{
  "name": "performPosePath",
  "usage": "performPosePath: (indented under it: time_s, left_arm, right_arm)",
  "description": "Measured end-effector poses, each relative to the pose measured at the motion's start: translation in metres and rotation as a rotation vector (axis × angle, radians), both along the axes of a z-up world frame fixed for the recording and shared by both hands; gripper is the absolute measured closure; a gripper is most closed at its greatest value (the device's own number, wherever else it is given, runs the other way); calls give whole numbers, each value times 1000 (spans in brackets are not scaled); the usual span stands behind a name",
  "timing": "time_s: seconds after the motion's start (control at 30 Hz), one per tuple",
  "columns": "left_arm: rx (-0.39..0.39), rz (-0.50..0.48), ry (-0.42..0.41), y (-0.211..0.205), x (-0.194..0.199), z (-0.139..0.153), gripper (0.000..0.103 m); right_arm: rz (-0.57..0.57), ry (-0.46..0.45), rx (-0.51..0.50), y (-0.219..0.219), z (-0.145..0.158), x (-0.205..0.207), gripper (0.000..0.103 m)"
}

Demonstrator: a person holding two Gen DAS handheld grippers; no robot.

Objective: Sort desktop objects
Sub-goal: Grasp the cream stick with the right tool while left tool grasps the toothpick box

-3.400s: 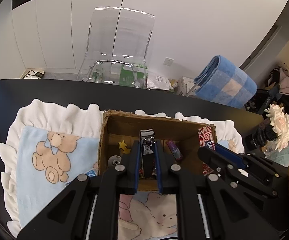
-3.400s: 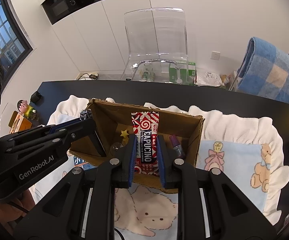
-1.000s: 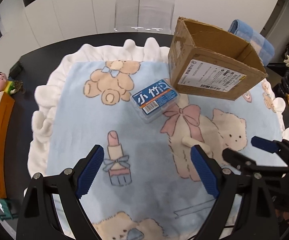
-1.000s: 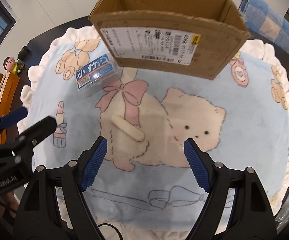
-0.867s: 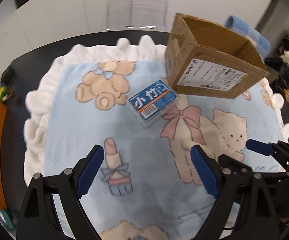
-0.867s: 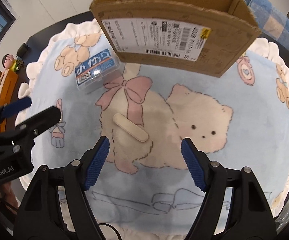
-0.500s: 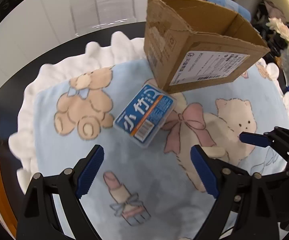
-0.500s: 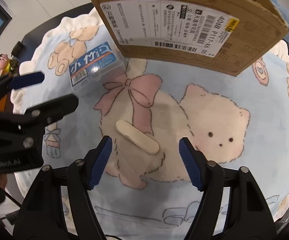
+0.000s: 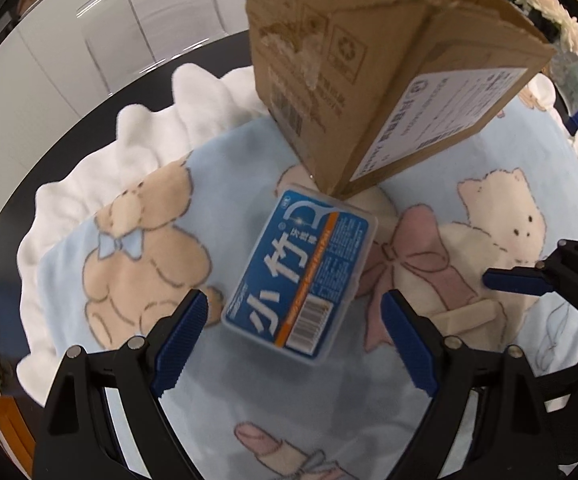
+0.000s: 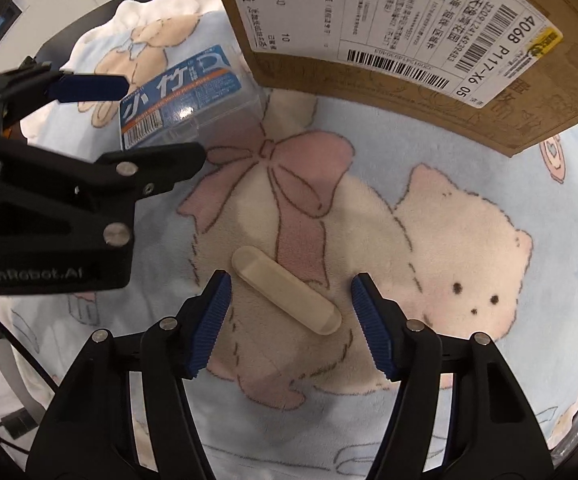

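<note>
Both grippers had dropped close from above the cardboard box [image 9: 389, 80], jaws wide: left gripper [image 9: 295, 336] straddled the floss case [image 9: 301, 276] beside it, right gripper [image 10: 289, 320] the cream stick [image 10: 285, 290] (nothing gripped yet).

box label [image 10: 465, 32] – "406B P117-X6 05", gripper [image 10: 29, 274] – "GenRobot.AI"

White cupboard doors [image 9: 41, 92] fill the back wall, w/ a see-through chair [image 9: 157, 28] in front. A black table [image 9: 5, 248] holds a fluffy blue blanket [image 10: 469, 168] w/ bears & a white frilly edge. White flowers [image 9: 545, 4] sit far right. Bright, soft light.
</note>
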State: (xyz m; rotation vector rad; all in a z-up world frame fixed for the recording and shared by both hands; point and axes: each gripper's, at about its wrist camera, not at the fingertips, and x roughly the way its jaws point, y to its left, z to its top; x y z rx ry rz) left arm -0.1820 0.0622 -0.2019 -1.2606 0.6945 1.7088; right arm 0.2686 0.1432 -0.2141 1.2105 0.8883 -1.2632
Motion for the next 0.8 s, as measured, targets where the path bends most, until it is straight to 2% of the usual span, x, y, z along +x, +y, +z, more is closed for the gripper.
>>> performPosePath:
  time_s: [0.07,0.23,0.33,0.37,0.4,0.43,0.47,0.5,0.63,0.8]
  left_arm:
    - [-10,-18,7,5,0,-5,16]
    - [-31,-54,22,15,4,-14,16]
    - [-51,-60,47,19,8,-19,16]
    - [-55,-60,61,20,9,-19,16]
    - [-54,-62,71,21,11,-19,18]
    - [-51,-68,82,21,14,-18,23]
    - [-40,-69,70,21,15,-16,34]
    - [-32,-62,54,21,16,-15,43]
    - [-19,-24,24,17,18,-14,45]
    - [23,41,-55,2,20,-6,46]
  right_arm:
    - [13,14,1,-1,0,2,38]
    - [37,59,-1,0,1,7,50]
    - [47,70,-9,1,2,10,61]
    - [45,76,-9,1,3,11,70]
    - [40,82,-7,2,4,12,79]
    - [31,85,-5,2,4,12,81]
    - [26,81,-3,3,4,11,84]
    - [17,74,-4,3,4,10,86]
    - [-54,0,-8,6,6,-3,86]
    - [-155,-141,-31,10,11,-21,87]
